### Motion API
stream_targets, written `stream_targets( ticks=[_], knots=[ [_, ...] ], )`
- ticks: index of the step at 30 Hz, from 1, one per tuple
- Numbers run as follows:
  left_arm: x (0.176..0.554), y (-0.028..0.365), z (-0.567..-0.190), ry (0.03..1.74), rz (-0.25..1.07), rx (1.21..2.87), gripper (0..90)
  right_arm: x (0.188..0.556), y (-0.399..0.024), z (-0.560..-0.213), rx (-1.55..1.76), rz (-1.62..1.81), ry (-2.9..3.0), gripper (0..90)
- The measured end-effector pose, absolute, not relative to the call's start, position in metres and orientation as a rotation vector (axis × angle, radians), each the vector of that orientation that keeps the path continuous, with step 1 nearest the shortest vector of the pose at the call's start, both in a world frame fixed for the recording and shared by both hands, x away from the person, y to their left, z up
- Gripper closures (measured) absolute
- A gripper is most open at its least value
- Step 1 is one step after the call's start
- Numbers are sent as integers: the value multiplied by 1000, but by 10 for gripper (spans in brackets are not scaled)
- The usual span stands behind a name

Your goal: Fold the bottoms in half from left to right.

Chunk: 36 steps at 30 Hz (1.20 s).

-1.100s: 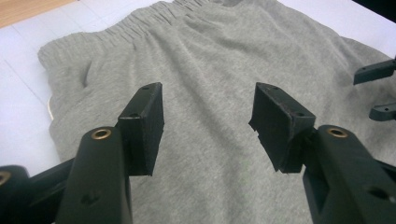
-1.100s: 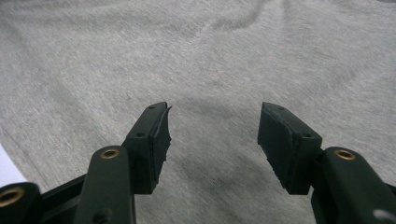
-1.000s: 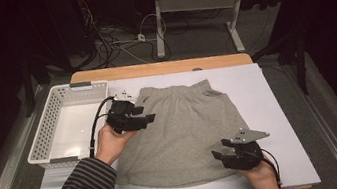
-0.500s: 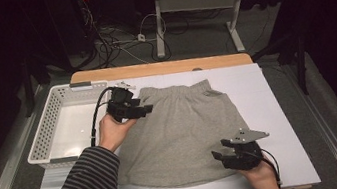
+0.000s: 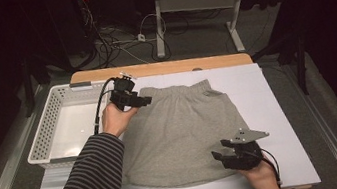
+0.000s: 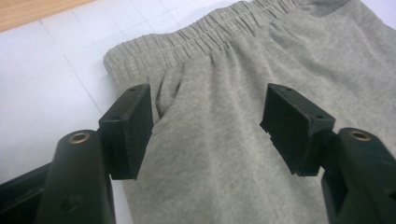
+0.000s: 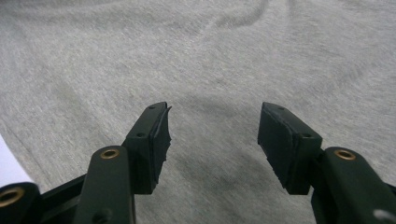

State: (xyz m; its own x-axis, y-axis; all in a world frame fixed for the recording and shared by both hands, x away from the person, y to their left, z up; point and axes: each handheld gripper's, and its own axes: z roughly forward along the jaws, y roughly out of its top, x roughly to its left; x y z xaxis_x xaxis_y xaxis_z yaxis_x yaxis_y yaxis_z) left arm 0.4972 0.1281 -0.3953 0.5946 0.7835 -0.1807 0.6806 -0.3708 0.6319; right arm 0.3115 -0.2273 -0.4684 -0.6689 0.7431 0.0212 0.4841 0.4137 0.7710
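Left gripper [image 6: 205, 126] jaws have just been opening and stand released, nothing between them but grey shorts [image 5: 182, 133] below. The waistband [image 6: 196, 39] runs across the frame's top, just ahead. Right gripper [image 7: 212, 140], open, hovers over the hem at lower right.
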Motion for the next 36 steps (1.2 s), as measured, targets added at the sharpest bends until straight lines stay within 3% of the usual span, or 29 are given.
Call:
stream_targets(
  ticks=[22, 36],
  knots=[
    [544, 123, -433, 1338, 108, 2203, 247, 312, -227, -470, 1055, 1121, 2361, 443],
    [554, 118, -448, 1417, 76, 2213, 280, 312, -227, -470, 1049, 1121, 2370, 443]
  ],
)
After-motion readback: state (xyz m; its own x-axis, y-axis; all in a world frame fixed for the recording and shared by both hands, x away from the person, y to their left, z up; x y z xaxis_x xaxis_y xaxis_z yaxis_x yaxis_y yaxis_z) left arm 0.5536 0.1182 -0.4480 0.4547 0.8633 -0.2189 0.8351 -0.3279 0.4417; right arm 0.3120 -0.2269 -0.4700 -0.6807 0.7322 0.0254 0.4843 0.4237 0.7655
